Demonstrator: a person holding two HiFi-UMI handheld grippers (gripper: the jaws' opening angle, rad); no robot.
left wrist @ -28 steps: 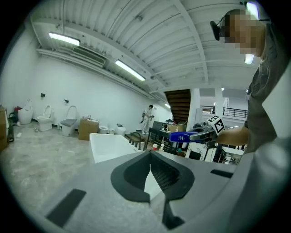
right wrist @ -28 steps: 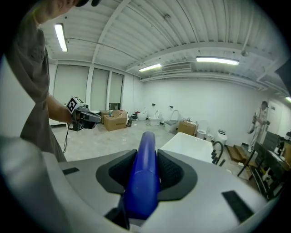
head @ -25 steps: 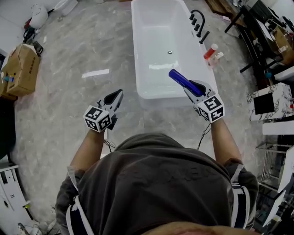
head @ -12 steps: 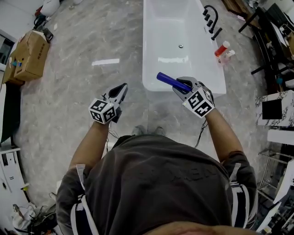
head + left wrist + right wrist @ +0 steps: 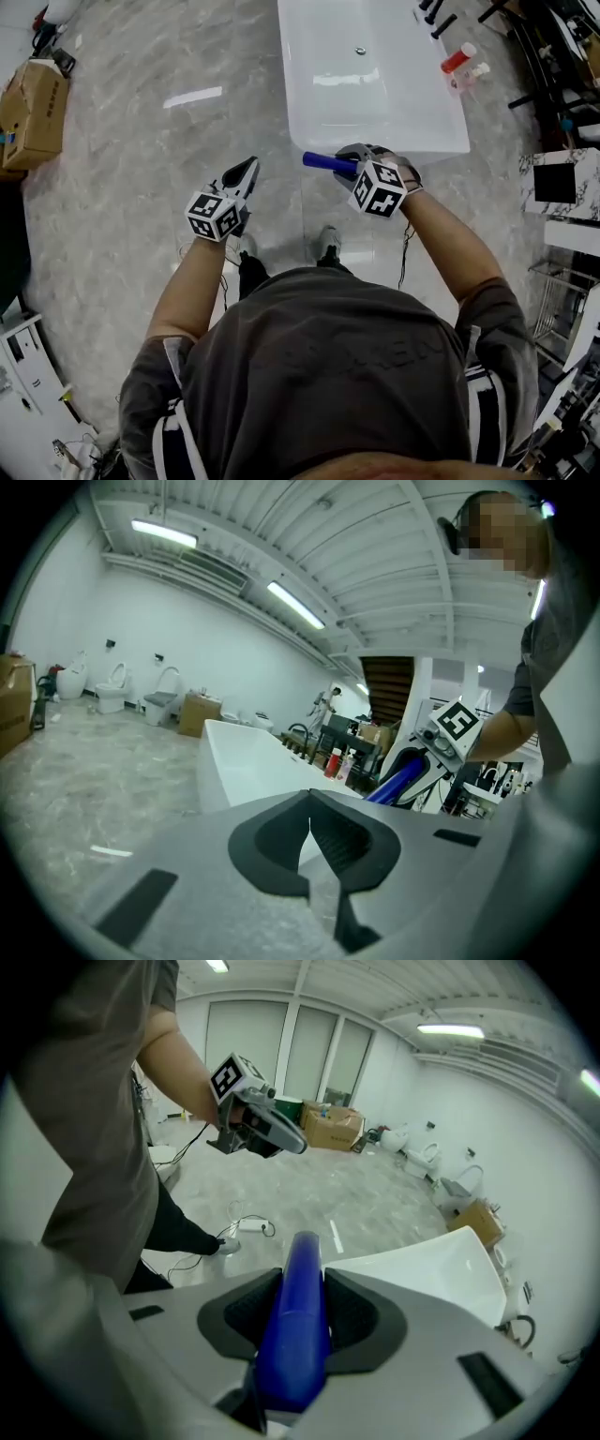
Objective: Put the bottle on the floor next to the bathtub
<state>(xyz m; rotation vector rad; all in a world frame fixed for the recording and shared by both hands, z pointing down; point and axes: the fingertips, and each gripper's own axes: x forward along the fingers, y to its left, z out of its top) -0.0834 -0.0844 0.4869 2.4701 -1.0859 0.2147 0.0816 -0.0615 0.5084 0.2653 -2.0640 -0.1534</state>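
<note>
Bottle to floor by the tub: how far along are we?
Done: the right gripper is clamped on the blue bottle. In hand: the bottle is carried roughly level in the air by the near end of the bathtub. To do: lower it to the floor beside the tub and release. The left gripper is shut and empty.

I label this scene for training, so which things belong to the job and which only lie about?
Belong to the job: blue bottle, right gripper shut on it, bathtub, floor.
Only lying about: cardboard box, red-capped bottle, black taps; left gripper shut, empty.
</note>
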